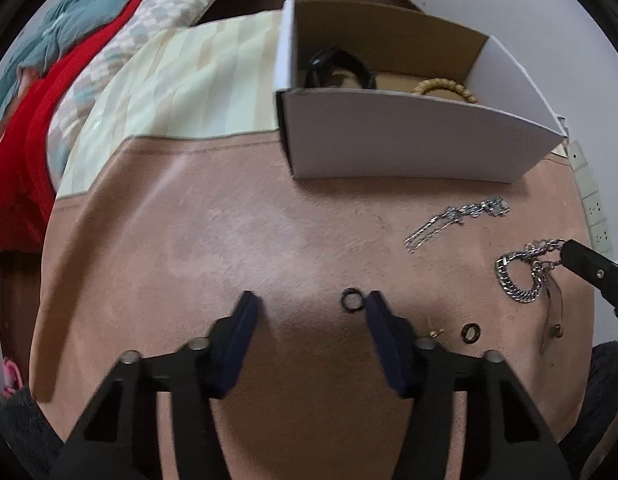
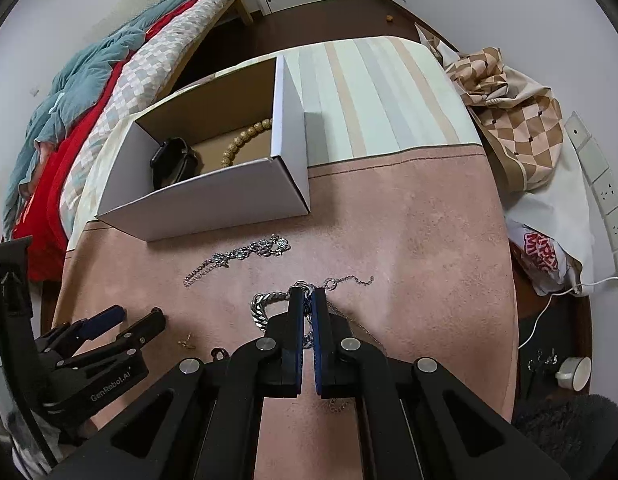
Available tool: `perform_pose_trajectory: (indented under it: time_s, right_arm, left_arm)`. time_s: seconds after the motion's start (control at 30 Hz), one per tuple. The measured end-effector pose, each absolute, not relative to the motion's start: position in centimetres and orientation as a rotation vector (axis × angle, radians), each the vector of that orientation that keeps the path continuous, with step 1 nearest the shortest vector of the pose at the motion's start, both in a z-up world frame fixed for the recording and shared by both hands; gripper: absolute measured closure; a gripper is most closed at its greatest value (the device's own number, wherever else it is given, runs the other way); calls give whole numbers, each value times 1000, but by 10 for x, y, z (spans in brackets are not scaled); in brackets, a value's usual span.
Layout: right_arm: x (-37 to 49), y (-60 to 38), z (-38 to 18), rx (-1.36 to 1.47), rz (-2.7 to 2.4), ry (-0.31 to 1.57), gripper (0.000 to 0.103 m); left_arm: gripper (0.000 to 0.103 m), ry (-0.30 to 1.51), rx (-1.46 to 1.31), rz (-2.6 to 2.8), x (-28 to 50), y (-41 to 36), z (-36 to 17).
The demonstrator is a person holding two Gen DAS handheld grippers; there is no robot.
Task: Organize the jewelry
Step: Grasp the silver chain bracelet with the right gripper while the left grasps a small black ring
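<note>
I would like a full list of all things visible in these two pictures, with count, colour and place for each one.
cardboard box: one, white outside, brown inside, far side of pink mat
watch: one, black, in box
bead bracelet: one, tan, in box
thin chain: one, silver, on mat before box
curb chain: one, silver, clamped by right gripper
rings: two, dark, on mat near left gripper
earring: one, gold, on mat
pink mat: one, on table
bedding: teal, red, checked, far left
left gripper: black, blue pads, open
right gripper: black, shut on curb chain
</note>
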State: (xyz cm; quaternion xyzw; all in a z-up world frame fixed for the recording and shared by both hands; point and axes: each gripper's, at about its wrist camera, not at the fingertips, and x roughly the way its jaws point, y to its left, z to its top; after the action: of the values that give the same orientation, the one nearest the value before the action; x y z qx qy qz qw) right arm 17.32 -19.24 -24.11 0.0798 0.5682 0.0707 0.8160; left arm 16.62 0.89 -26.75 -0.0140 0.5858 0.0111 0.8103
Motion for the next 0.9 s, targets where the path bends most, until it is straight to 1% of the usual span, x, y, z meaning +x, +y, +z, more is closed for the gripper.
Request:
perform_pose_trajectory:
  time_s: [0.03, 0.07, 0.1, 0.13, 0.5, 0.73, 0.9]
  right_arm:
    - [173, -193, -242, 170, 149, 1213, 99]
    - [174, -192, -242, 171, 150, 1214, 99]
    - [174, -191, -242, 168, 150, 1214, 99]
    - [174, -191, -242, 167, 150, 1213, 99]
    - [172, -190, -217, 202, 173, 1162, 99]
    - [171, -185, -199, 223, 211, 1135, 99]
    - [172, -179, -172, 223, 254, 1097, 99]
  left_arm:
    - [74, 1244, -23, 17, 167, 7, -266]
    - [79, 1239, -21, 9, 167, 6, -266]
    - [88, 1237, -24, 2, 167, 5, -265]
    - [93, 1237, -36, -5, 168, 5, -265]
    - [93, 1199, -243, -17, 157, 48, -239]
    - [93, 1162, -299, -36, 152, 58, -215]
    - [93, 1113, -288, -78, 157, 49, -185]
